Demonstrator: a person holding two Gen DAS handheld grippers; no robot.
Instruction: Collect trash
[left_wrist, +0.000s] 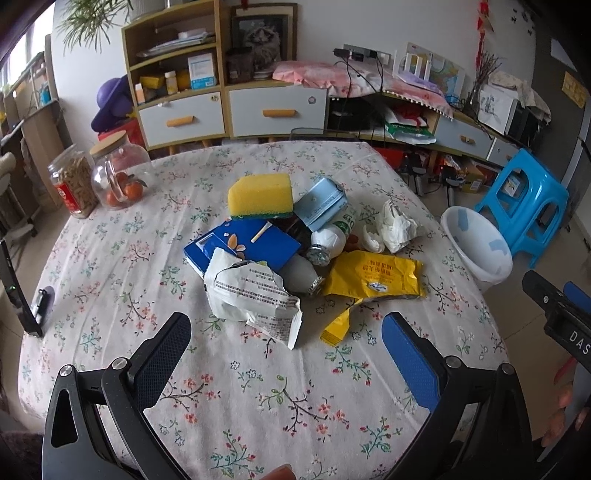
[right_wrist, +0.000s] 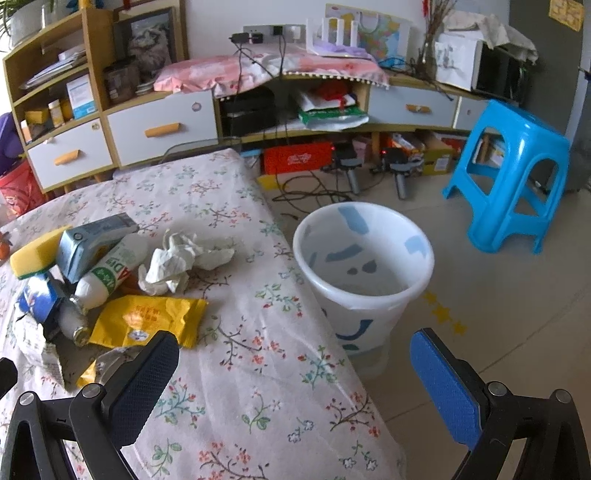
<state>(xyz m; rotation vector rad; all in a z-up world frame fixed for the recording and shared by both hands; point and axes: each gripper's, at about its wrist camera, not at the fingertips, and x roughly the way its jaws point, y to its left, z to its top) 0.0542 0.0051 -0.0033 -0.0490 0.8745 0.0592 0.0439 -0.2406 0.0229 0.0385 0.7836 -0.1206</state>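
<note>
The left gripper (left_wrist: 286, 347) is held low over the near part of a floral tablecloth (left_wrist: 258, 398), its two fingers spread wide with nothing between them. It is aimed at a heap of trash in the middle of the table. Just beyond the fingertips a torn white printed wrapper (left_wrist: 251, 295) is seen, and to its right a yellow packet (left_wrist: 373, 275) with a small yellow scrap (left_wrist: 338, 326) near it. Behind these lie a blue box (left_wrist: 242, 242), two white bottles (left_wrist: 330, 238), a pale blue carton (left_wrist: 319, 203), a yellow sponge (left_wrist: 260, 194) and crumpled white tissue (left_wrist: 393, 227), all piled touching one another.

The right gripper (right_wrist: 295, 369) is held at the table's right edge, its jaws also spread wide and empty; one finger is over the cloth, the other over the floor. The yellow packet (right_wrist: 147, 319) lies just beyond its left finger. A white bin (right_wrist: 364, 273) with blue patches stands on the floor just beside the table, open and upright. A blue plastic stool (right_wrist: 513, 177) stands farther right.

At the far left of the table two glass jars (left_wrist: 94, 177) are seen, one holding oranges. A small dark clip (left_wrist: 40, 304) lies near the left edge. Shelves and drawers (left_wrist: 221, 107) line the far wall
</note>
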